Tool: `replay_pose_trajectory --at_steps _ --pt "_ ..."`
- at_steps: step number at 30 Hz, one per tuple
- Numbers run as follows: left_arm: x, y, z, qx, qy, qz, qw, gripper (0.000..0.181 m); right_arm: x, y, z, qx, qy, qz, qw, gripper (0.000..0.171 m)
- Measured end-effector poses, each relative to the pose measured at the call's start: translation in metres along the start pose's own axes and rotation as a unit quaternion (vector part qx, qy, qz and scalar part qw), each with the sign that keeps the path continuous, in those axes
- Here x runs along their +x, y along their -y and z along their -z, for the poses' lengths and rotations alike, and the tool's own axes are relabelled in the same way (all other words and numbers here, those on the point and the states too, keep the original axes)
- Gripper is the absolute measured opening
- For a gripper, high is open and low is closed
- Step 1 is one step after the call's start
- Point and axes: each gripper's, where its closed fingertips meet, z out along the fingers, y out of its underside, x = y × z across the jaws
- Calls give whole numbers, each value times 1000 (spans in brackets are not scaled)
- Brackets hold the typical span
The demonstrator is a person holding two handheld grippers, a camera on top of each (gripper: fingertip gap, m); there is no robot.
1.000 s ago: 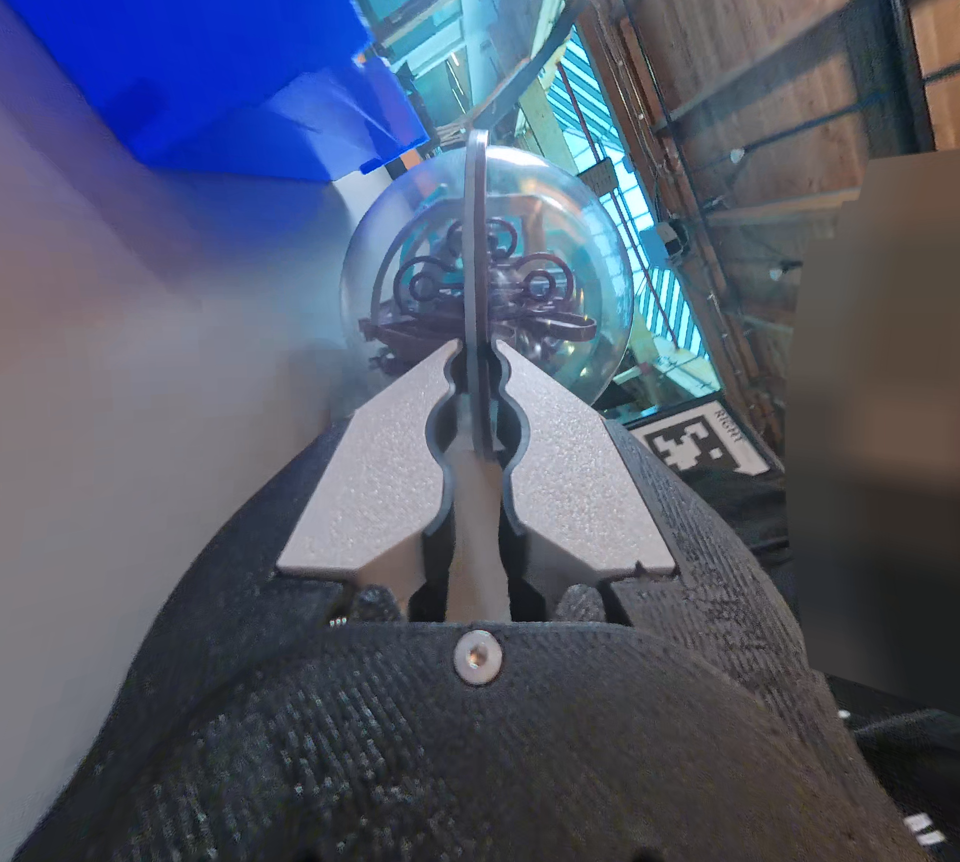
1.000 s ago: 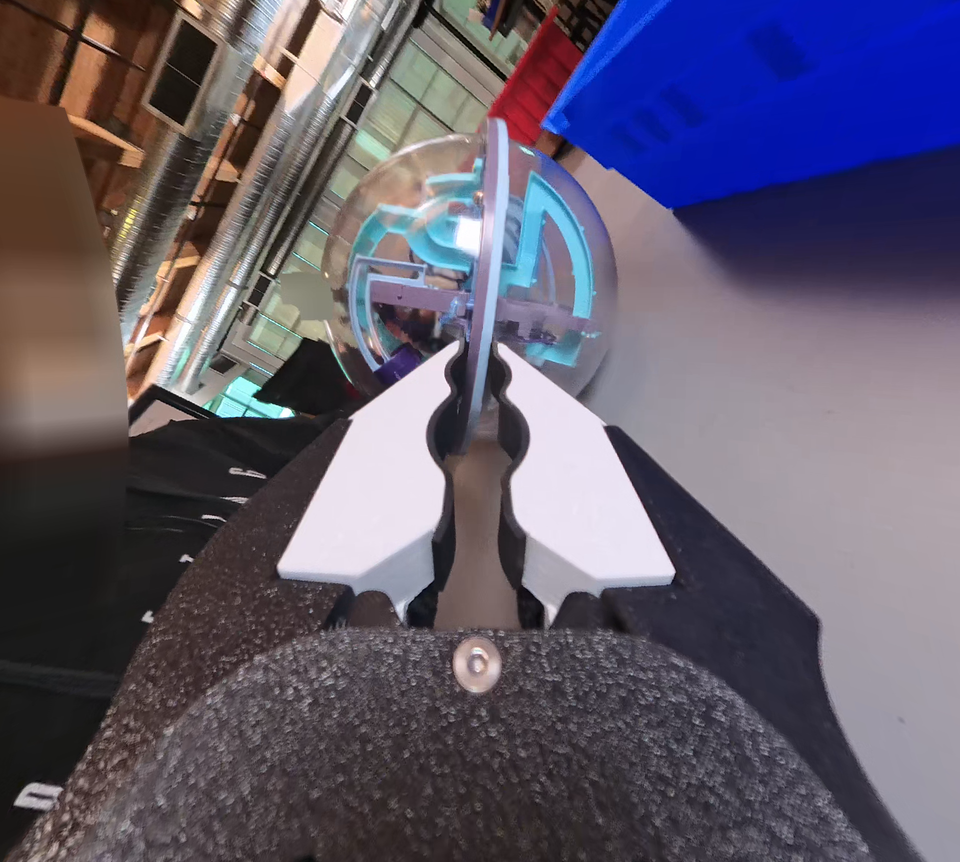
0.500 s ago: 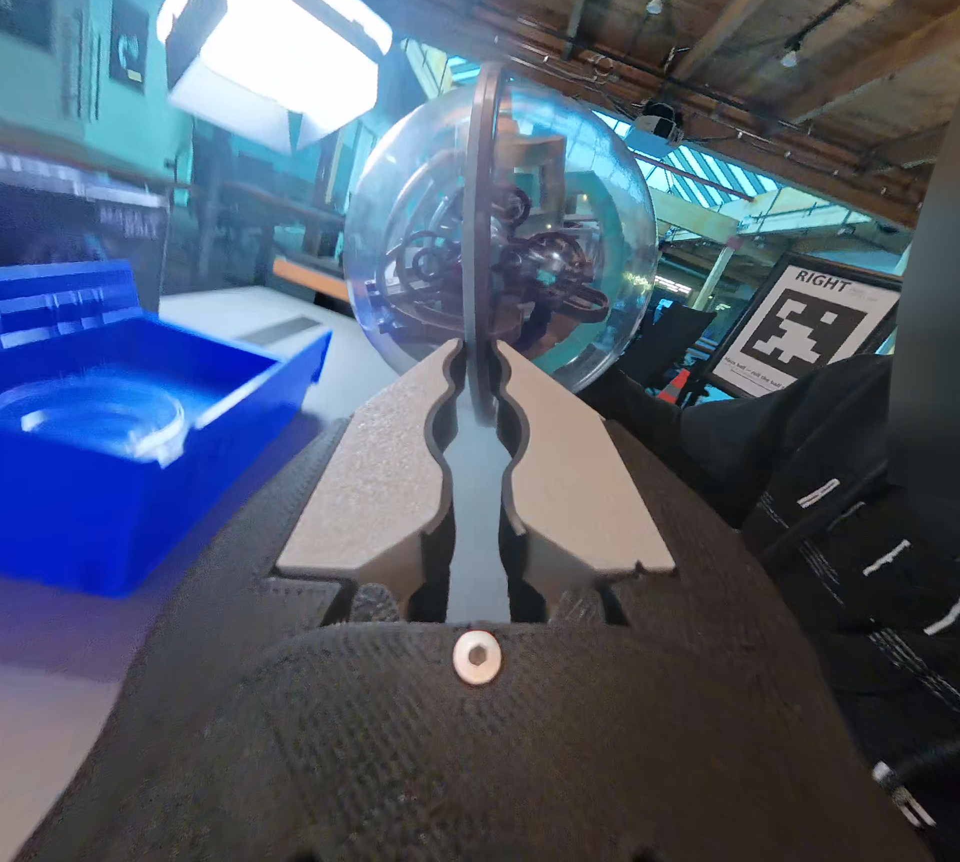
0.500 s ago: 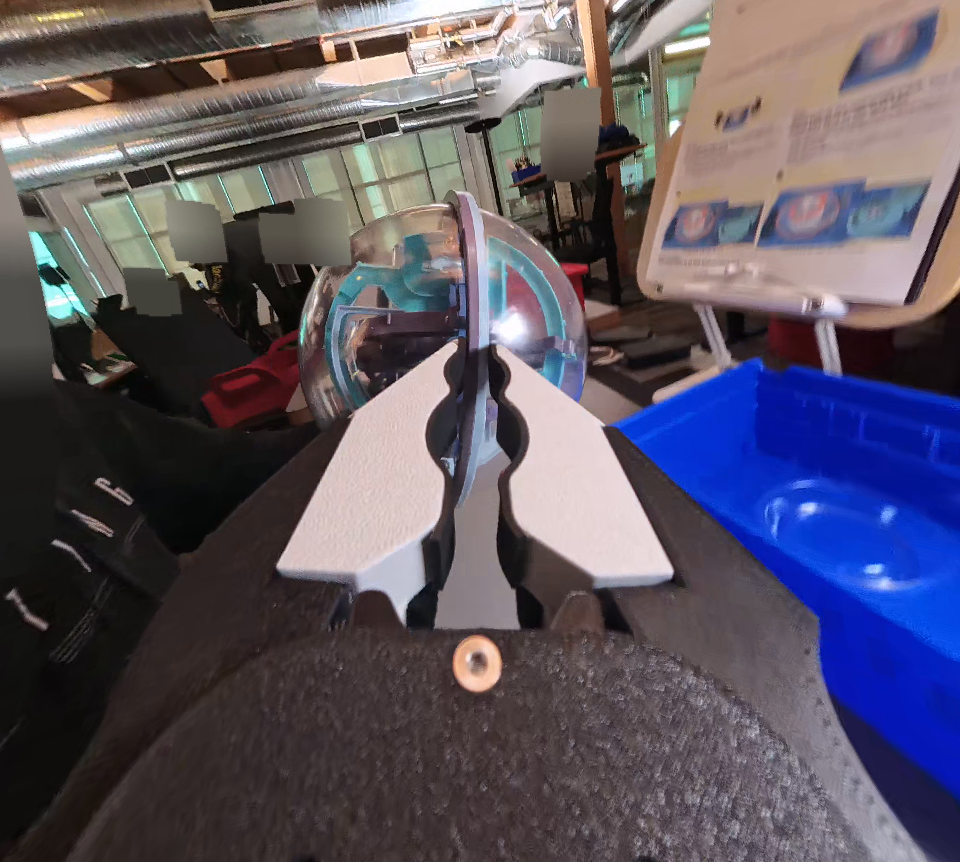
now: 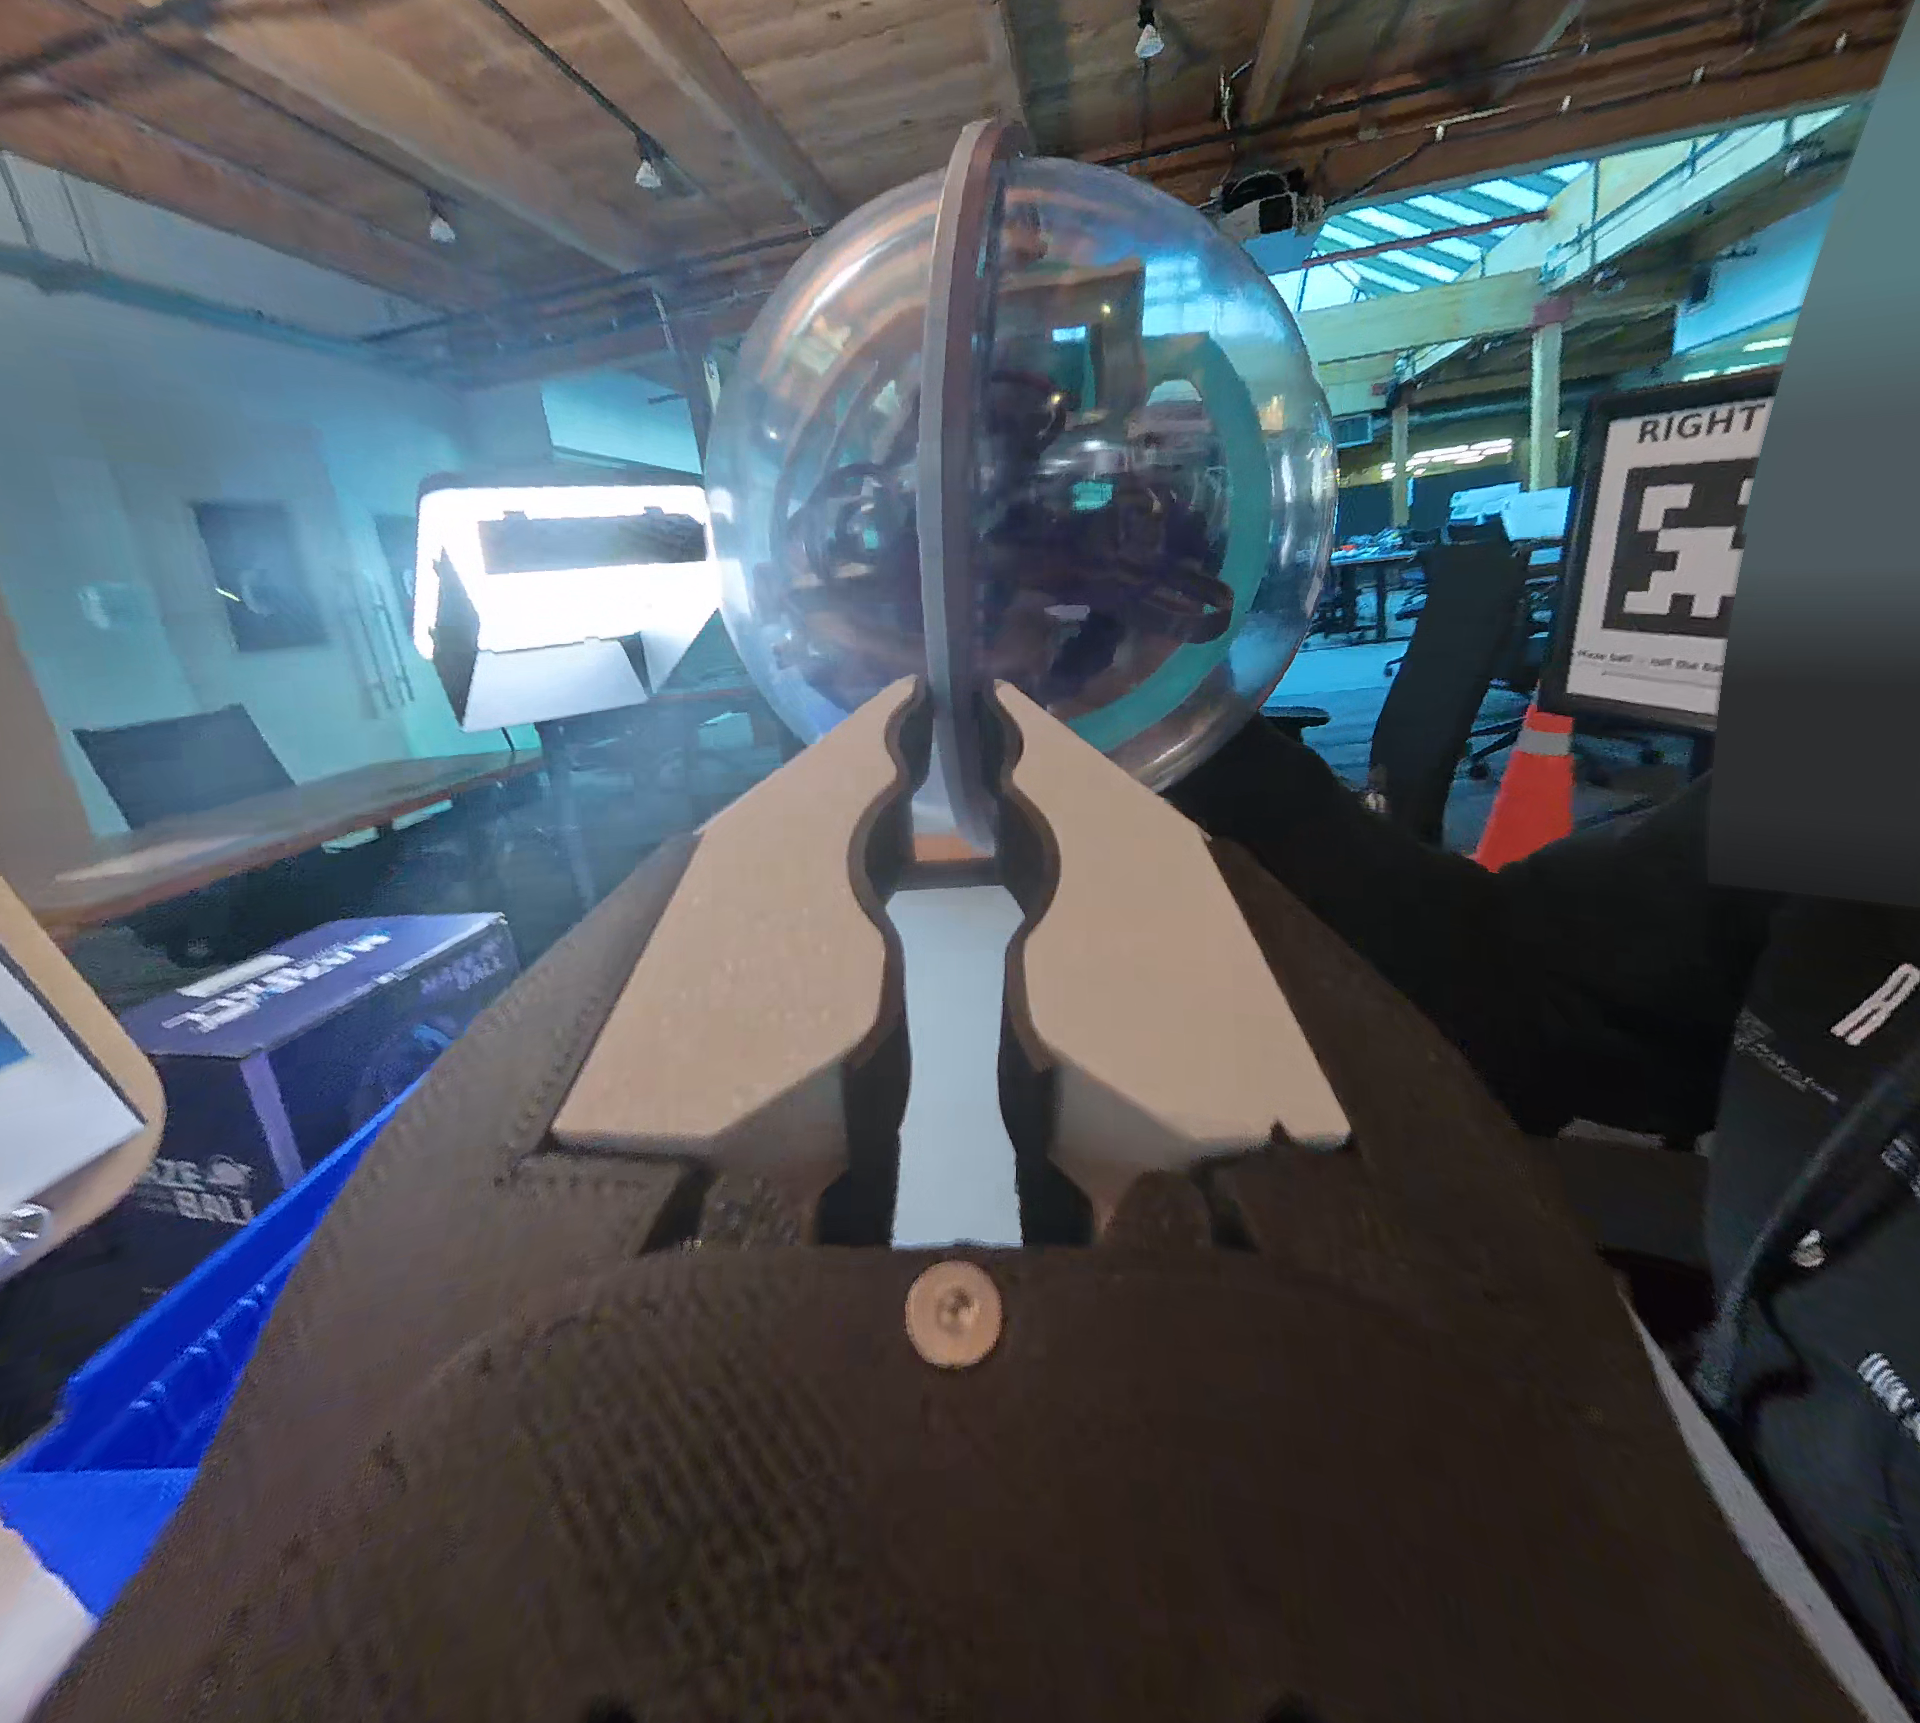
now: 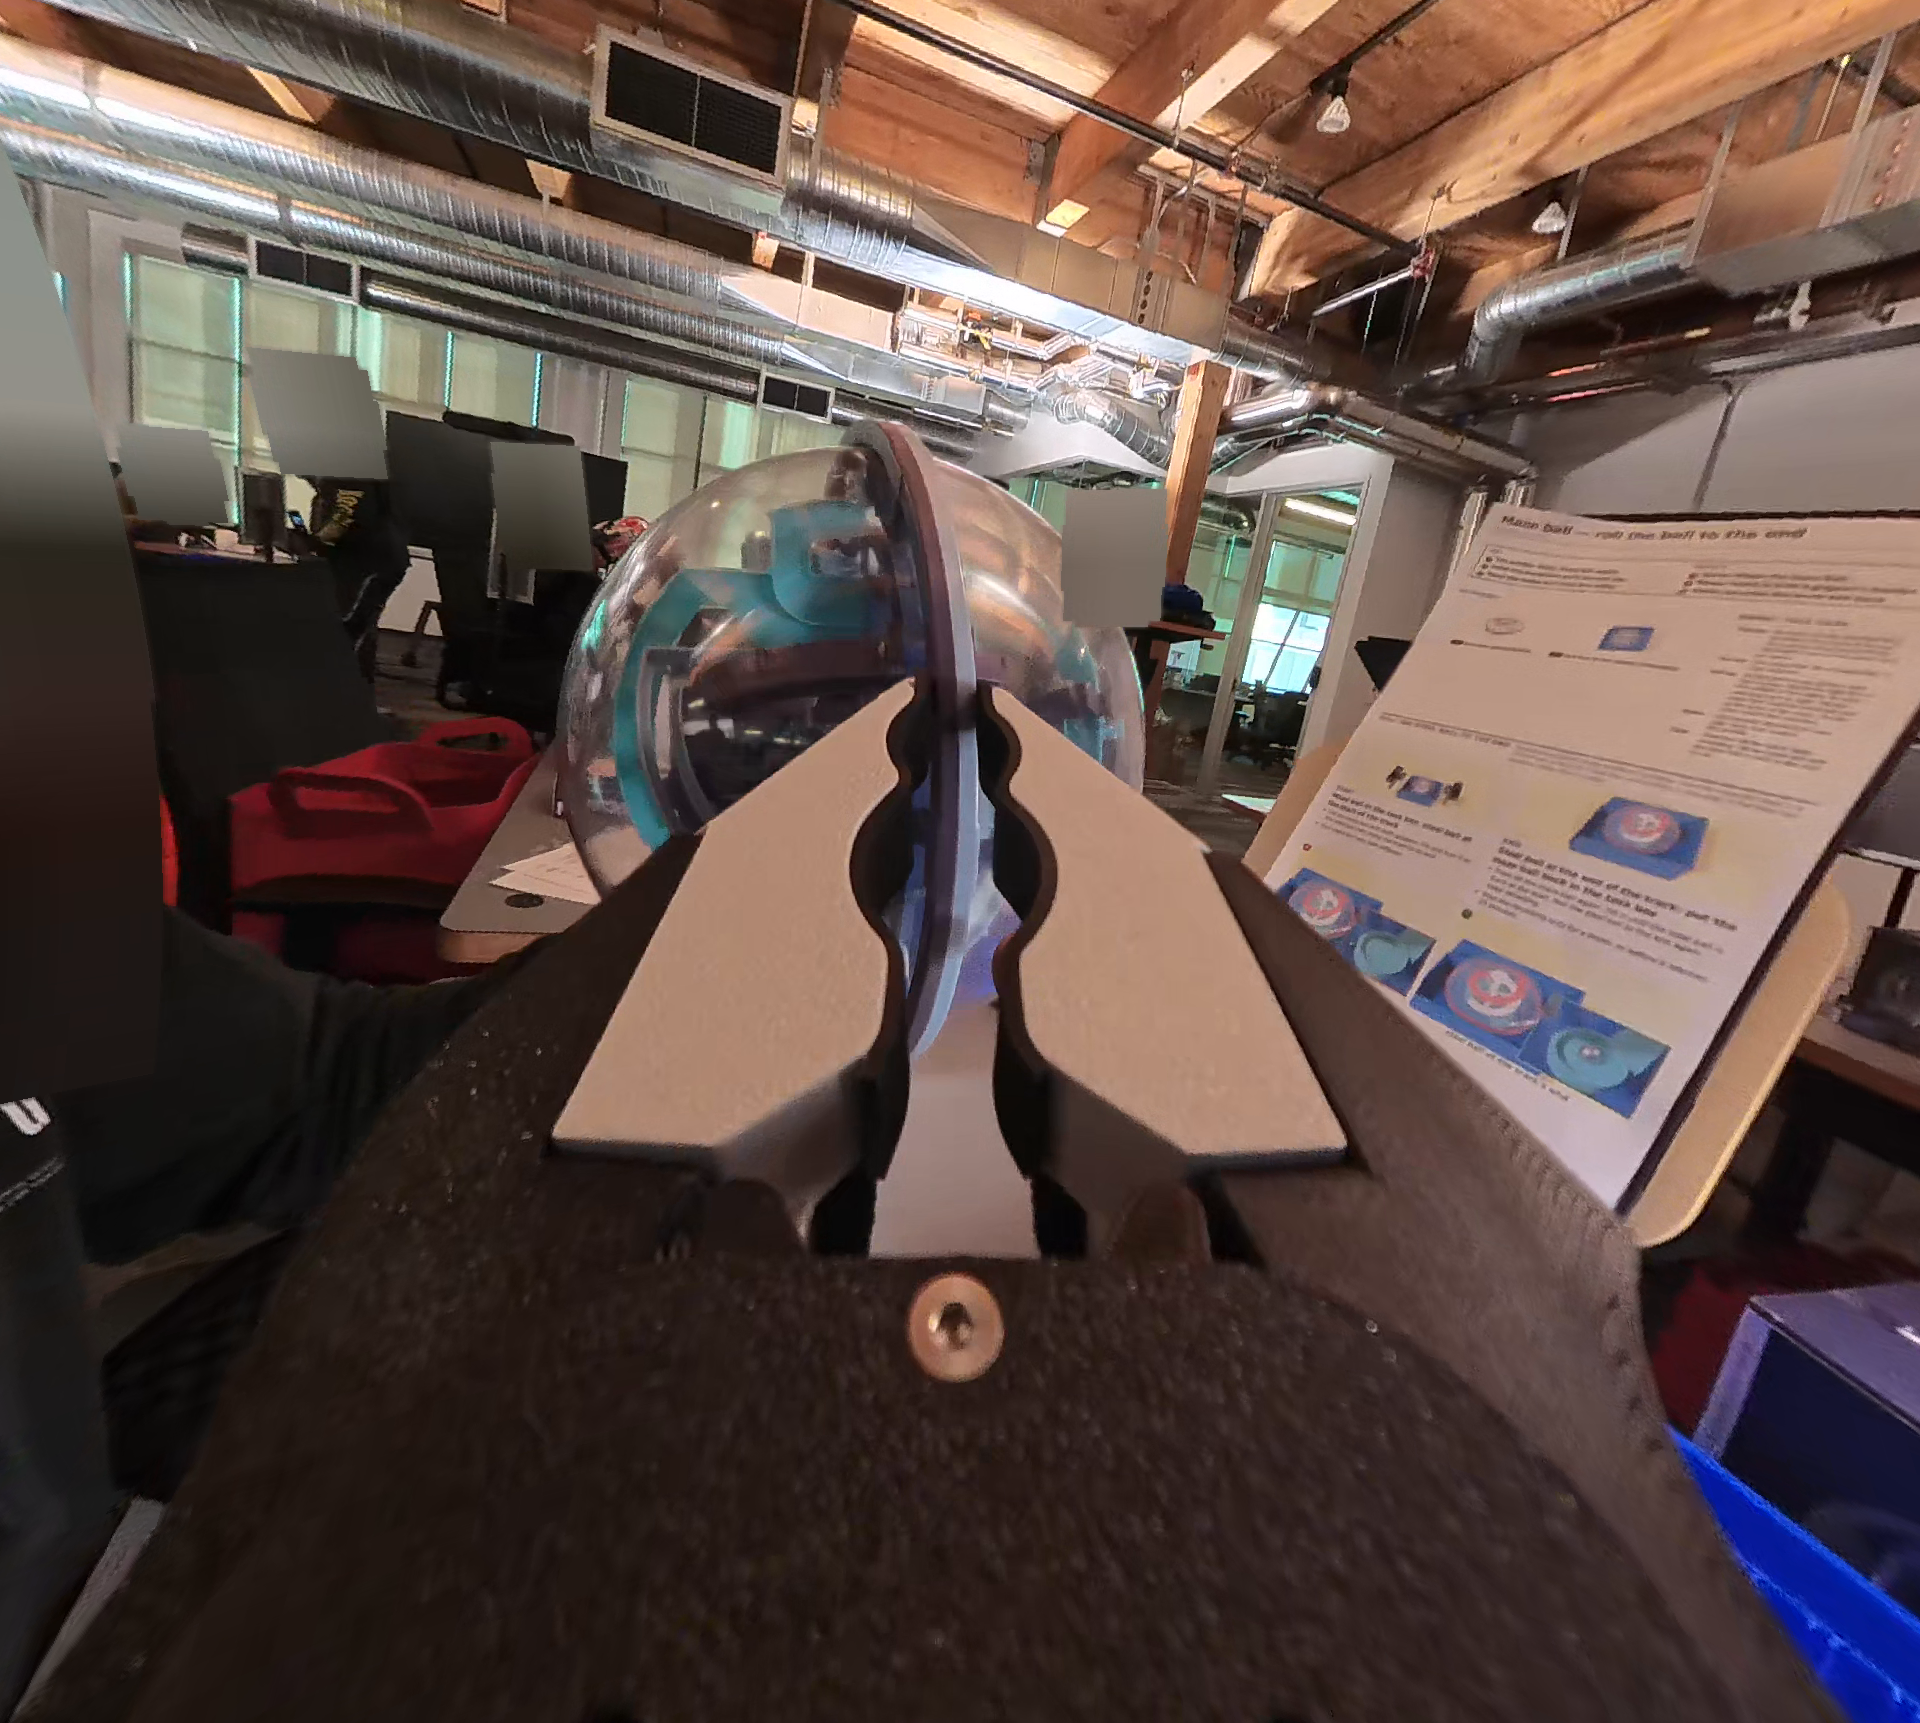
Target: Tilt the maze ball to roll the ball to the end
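The maze ball (image 5: 1091, 468) is a clear sphere with a grey rim around its middle and dark and teal tracks inside. My left gripper (image 5: 956, 697) is shut on that rim and holds the ball up in the air. In the right wrist view the same maze ball (image 6: 748, 665) shows its teal tracks. My right gripper (image 6: 948, 699) is shut on the rim from the opposite side. The small ball inside cannot be made out.
A blue bin (image 5: 135, 1424) lies low at the left and also shows in the right wrist view (image 6: 1808, 1569). A dark printed box (image 5: 301, 1008) stands behind it. An instruction sheet on a board (image 6: 1579, 832) stands at the right. A marker sign (image 5: 1673, 551) and an orange cone (image 5: 1527, 790) are beyond.
Both grippers have rolled with the maze ball from a sideways tilt to level and pitched upward. The table and blue bin dropped low in both views.
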Motion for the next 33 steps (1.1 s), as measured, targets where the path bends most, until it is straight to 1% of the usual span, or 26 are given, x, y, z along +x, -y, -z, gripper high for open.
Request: replay_pose_trajectory --at_steps 6,9,10,12,15,16,18,19,21,23,26,30,31,33 --pt "10 22 2 12 4 -60 998 7 -8 0 3 24 -4 28 999 5" --pt "3 16 3 -11 26 -75 997 7 -8 -3 3 28 -3 33 999 6" --pt "-2 13 5 -17 34 -66 997 8 -7 -6 3 22 -6 36 999 6" --pt "-4 16 7 -5 32 -53 998 8 -2 -15 2 7 -18 39 999 5" --pt "-8 22 11 0 40 -24 999 7 12 -41 2 -38 -29 4 999 5" --pt "-12 21 13 0 45 2 999 7 16 -53 2 -58 -34 -8 998 5" --pt "-23 12 18 -4 51 80 995 7 19 -82 6 -100 -40 -48 993 5" --pt "-29 2 21 -10 53 125 991 7 19 -98 9 -124 -41 -79 988 5" --pt "-41 -28 29 -30 62 214 974 6 15 -133 20 -162 -42 -148 975 5" --pt "-48 -68 39 -53 75 298 950 7 9 -169 37 -196 -47 -216 955 6" --pt "-47 -131 55 -93 99 391 910 6 -1 -220 64 -232 -68 -306 921 5" --pt "-40 -195 75 -129 127 484 856 6 -18 -273 92 -268 -76 -411 868 5" --pt "-39 -207 79 -135 133 499 846 6 -20 -283 97 -277 -78 -425 858 5" --pt "-38 -223 85 -144 141 512 835 6 -24 -297 103 -295 -78 -430 850 5"
